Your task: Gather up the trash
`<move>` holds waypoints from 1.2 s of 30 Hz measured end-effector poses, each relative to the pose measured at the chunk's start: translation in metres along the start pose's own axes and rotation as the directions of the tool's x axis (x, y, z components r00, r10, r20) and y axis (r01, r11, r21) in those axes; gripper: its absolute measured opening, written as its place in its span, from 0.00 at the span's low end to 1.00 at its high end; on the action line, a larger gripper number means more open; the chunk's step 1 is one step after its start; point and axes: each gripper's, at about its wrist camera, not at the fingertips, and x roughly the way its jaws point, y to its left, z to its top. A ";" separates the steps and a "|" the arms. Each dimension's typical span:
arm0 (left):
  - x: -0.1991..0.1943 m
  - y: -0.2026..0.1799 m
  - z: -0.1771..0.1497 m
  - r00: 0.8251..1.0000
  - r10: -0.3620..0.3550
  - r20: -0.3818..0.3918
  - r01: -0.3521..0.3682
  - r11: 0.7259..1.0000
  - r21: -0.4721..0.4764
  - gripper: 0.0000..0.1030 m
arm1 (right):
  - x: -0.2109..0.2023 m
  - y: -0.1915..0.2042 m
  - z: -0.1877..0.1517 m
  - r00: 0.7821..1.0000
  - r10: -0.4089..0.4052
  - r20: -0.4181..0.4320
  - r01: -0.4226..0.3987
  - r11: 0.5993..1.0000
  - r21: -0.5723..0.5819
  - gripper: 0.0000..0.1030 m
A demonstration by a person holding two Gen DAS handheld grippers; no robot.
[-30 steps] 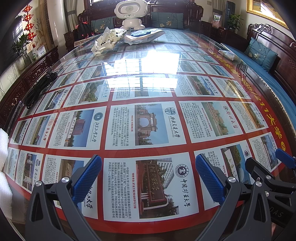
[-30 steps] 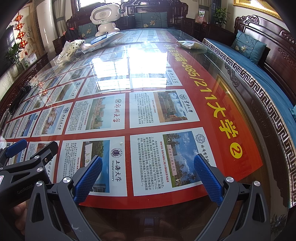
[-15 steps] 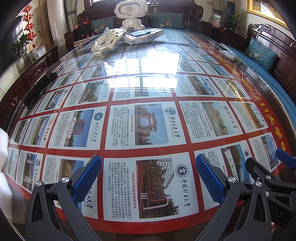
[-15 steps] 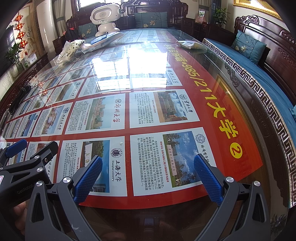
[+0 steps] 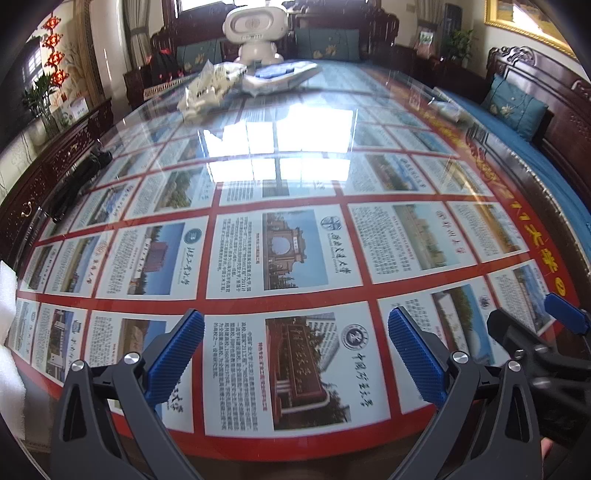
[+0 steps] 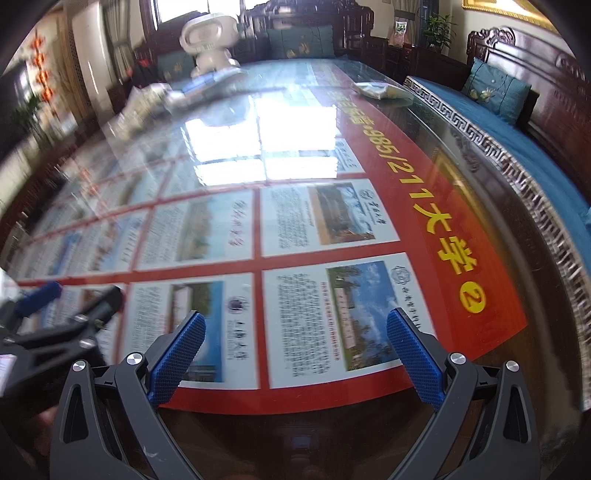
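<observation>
A: While I stood at the near end, both grippers hung low over the glass-topped bench point(image 5: 295, 177). Left gripper point(image 5: 295, 354): jaws spread wide, nothing between the blue pads point(image 5: 173, 358). Right gripper point(image 6: 295, 354): same, wide apart and empty.

B: And the trash?

A: At the far end, well apart from both grippers. A crumpled white wrapper point(image 5: 207, 88) lay near the far left edge, with a flat white-and-blue bag point(image 5: 280, 75) just beside it, in front of a small white robot figure point(image 5: 256, 33). From the right wrist camera a third piece, a pale packet point(image 6: 380, 90), sat by the far right edge of the bench, near the blue-cushioned seat point(image 6: 498, 125).

B: Grippers close together?

A: Side by side. The right gripper's finger showed at the right edge of the left view, and the left one's at the left edge of the right view. That right view was blurred on its left half.

B: Anything else on the bench?

A: A red poster point(image 6: 436, 206) of printed panels under the glass; dark cables point(image 5: 79, 177) on the left edge.
</observation>
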 end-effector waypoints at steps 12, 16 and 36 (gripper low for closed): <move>-0.109 -0.018 -0.046 0.983 -0.013 0.185 -0.005 0.996 0.094 0.96 | -0.089 0.015 -0.024 0.990 0.008 0.138 -0.002 0.999 -0.047 0.92; -0.119 -0.013 -0.054 0.979 -0.033 0.200 0.019 0.997 0.076 0.96 | -0.099 0.011 -0.029 0.989 0.014 0.146 -0.011 1.000 -0.025 0.92; -0.134 -0.015 -0.069 0.977 0.041 0.209 -0.060 0.994 0.088 0.96 | -0.105 0.007 -0.046 0.990 -0.043 0.132 0.048 0.998 -0.035 0.92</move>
